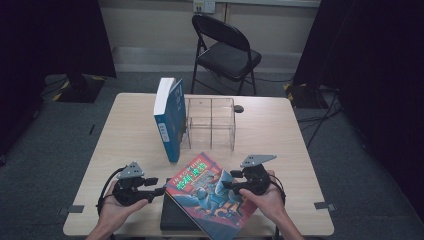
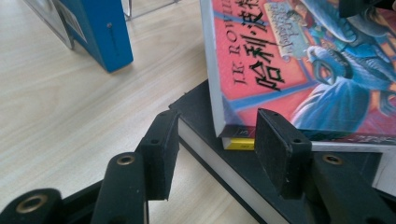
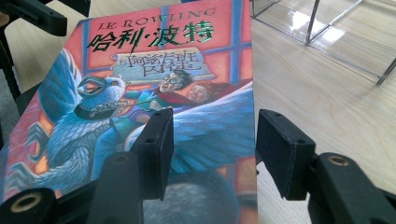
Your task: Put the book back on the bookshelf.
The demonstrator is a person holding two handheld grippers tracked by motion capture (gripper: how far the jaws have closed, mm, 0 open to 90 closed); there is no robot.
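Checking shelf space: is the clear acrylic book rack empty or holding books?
Empty. Both compartments of the clear acrylic book rack show bare table through them; the upright blue book stands outside, beside it.

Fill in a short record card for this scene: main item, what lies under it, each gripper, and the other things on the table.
Main item: red picture book, lying flat and askew
Under it: black book
Left gripper: open, jaws at the red book's corner
Right gripper: open, jaws astride the red book's edge
Also on table: blue book standing upright beside a clear rack
Behind table: black folding chair
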